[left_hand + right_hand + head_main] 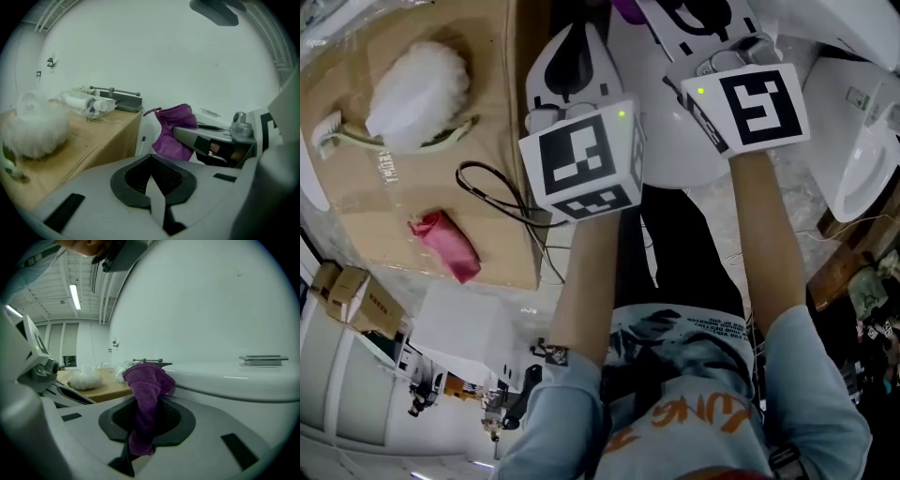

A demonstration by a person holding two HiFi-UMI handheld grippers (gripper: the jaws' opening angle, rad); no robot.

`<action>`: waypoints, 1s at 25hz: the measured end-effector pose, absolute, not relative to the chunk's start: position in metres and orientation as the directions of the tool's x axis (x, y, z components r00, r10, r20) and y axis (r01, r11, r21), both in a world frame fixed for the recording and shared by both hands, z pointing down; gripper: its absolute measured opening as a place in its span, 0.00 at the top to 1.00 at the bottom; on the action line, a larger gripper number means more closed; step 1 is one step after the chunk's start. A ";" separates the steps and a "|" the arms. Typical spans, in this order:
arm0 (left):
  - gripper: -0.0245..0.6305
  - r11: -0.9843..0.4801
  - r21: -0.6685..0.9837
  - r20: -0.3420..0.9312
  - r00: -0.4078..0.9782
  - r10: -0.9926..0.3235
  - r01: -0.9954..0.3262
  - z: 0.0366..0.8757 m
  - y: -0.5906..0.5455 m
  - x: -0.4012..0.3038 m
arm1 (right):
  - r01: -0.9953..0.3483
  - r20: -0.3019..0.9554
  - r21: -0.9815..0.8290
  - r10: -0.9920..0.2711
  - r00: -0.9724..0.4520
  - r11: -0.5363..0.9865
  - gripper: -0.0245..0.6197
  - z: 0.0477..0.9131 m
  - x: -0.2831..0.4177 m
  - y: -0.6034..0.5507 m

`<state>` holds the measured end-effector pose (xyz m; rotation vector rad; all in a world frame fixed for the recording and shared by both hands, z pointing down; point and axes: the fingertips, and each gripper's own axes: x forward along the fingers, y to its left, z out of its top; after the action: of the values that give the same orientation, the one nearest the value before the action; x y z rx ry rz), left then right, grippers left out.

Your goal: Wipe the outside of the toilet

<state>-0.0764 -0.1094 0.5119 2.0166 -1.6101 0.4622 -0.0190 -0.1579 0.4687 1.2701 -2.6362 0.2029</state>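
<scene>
Left gripper [151,187]: jaws together, nothing between them. Right gripper [140,437], alongside: jaws clamped on a purple cloth [146,394], whose upper fold lies against the rim of the white toilet [225,310]. To the left, a cardboard-topped desk [412,216] carries a pink rag [445,246] by its near edge and a white fluffy duster [422,89] farther back.

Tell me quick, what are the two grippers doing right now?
Left gripper: closed, holding nothing.
Right gripper: closed on the purple cloth.
</scene>
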 end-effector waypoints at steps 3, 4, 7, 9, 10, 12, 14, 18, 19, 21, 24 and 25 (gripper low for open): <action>0.93 -0.197 0.185 0.535 0.267 -0.802 -0.963 0.511 -0.111 -0.062 | -0.805 0.243 0.003 -0.781 -0.576 0.594 0.82 0.474 -0.016 -0.163; 0.93 -0.215 0.176 0.534 0.276 -0.799 -0.961 0.511 -0.110 -0.058 | -0.808 0.241 0.002 -0.785 -0.571 0.589 0.82 0.475 -0.015 -0.165; 0.93 -0.228 0.170 0.550 0.285 -0.785 -0.959 0.516 -0.109 -0.053 | -0.828 0.260 -0.005 -0.799 -0.542 0.561 0.82 0.483 -0.002 -0.169; 0.93 -0.211 0.183 0.558 0.278 -0.782 -0.960 0.519 -0.109 -0.052 | -0.840 0.273 -0.002 -0.808 -0.523 0.543 0.82 0.486 0.010 -0.170; 0.93 -0.208 0.186 0.560 0.278 -0.780 -0.960 0.520 -0.109 -0.051 | -0.843 0.277 0.000 -0.810 -0.517 0.538 0.82 0.487 0.014 -0.170; 0.93 -0.221 0.182 0.566 0.286 -0.774 -0.958 0.524 -0.109 -0.047 | -0.846 0.274 -0.001 -0.814 -0.513 0.533 0.82 0.487 0.020 -0.170; 0.93 -0.242 0.175 0.571 0.299 -0.765 -0.954 0.526 -0.110 -0.041 | -0.851 0.273 -0.004 -0.818 -0.507 0.526 0.82 0.487 0.026 -0.170; 0.93 -0.274 0.170 0.575 0.321 -0.753 -0.947 0.528 -0.111 -0.029 | -0.864 0.277 -0.004 -0.830 -0.485 0.504 0.81 0.488 0.043 -0.167; 0.93 -0.283 0.166 0.576 0.326 -0.750 -0.944 0.528 -0.111 -0.026 | -0.867 0.278 -0.003 -0.833 -0.479 0.498 0.81 0.488 0.047 -0.167; 0.93 -0.304 0.163 0.578 0.340 -0.742 -0.939 0.529 -0.112 -0.018 | -0.874 0.283 -0.001 -0.838 -0.466 0.485 0.81 0.490 0.055 -0.165; 0.93 -0.336 0.166 0.581 0.367 -0.726 -0.927 0.531 -0.111 -0.005 | -0.885 0.292 0.002 -0.846 -0.446 0.466 0.81 0.492 0.071 -0.161; 0.93 -0.344 0.169 0.583 0.375 -0.721 -0.924 0.531 -0.110 -0.001 | -0.888 0.293 0.001 -0.849 -0.439 0.459 0.81 0.491 0.076 -0.160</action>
<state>-0.0012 -0.1103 0.5314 2.1661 -1.4171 0.5702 0.0761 -0.1604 0.4912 1.4971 -2.4587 0.2228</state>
